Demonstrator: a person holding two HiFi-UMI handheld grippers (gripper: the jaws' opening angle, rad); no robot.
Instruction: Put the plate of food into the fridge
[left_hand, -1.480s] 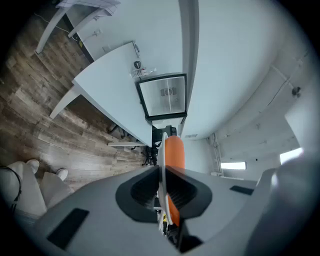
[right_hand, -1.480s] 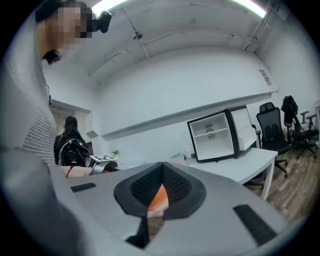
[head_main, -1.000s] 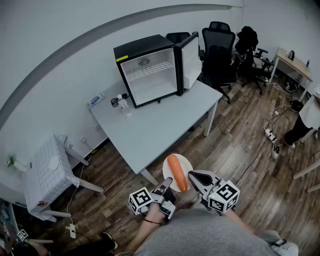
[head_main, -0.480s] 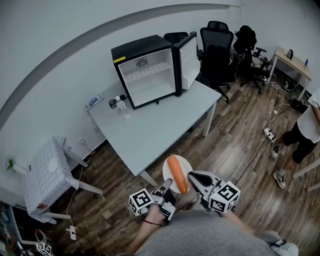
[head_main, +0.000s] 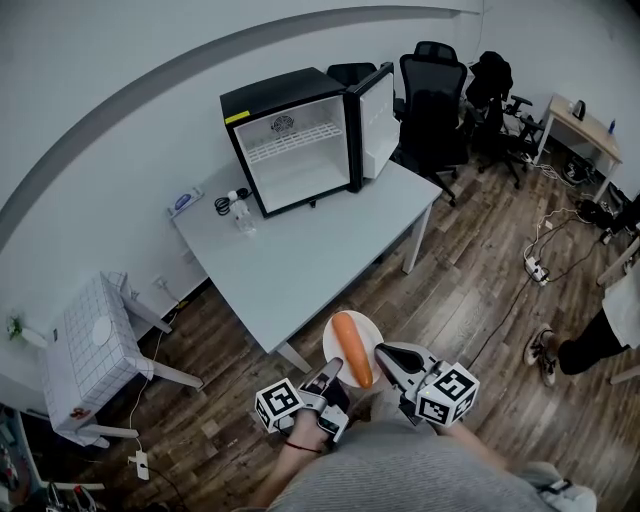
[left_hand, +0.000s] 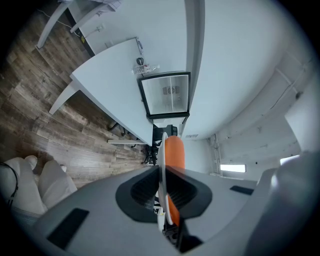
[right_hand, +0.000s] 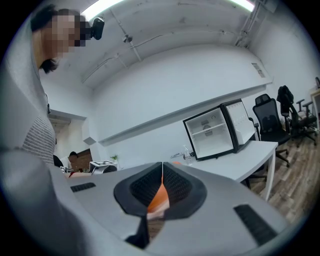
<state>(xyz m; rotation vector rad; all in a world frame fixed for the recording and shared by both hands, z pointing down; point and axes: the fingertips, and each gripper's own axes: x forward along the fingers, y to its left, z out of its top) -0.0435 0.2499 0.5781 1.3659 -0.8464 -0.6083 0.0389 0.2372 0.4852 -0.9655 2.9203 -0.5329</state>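
1. Left gripper (head_main: 328, 372): the jaws are shut on the near-left rim of the plate (head_main: 337, 330). In the left gripper view the thin white rim is seen edge-on, pinched between the pads.
2. Right gripper (head_main: 385, 353): the jaws are closed on the plate's right rim. In its own view only a sliver of orange is seen through the jaw opening.
3. Plate, white, round: it is carried in the air between both grippers, over the wooden floor, short of the table (head_main: 300, 255). One orange, carrot-shaped food item (head_main: 352, 349) is laid loose along it.
4. Risk, as judged: the food could roll off if one gripper is raised above the other. A thin rim hold could also slip.
5. Mini fridge (head_main: 298, 140), at the table's far end: the door (head_main: 378, 100) is swung open and a wire shelf is exposed. The shelf could be struck if entry height is misjudged.
6. View note: the gap to the fridge is shown best by the head view, and the bite on the rim only by the gripper views.
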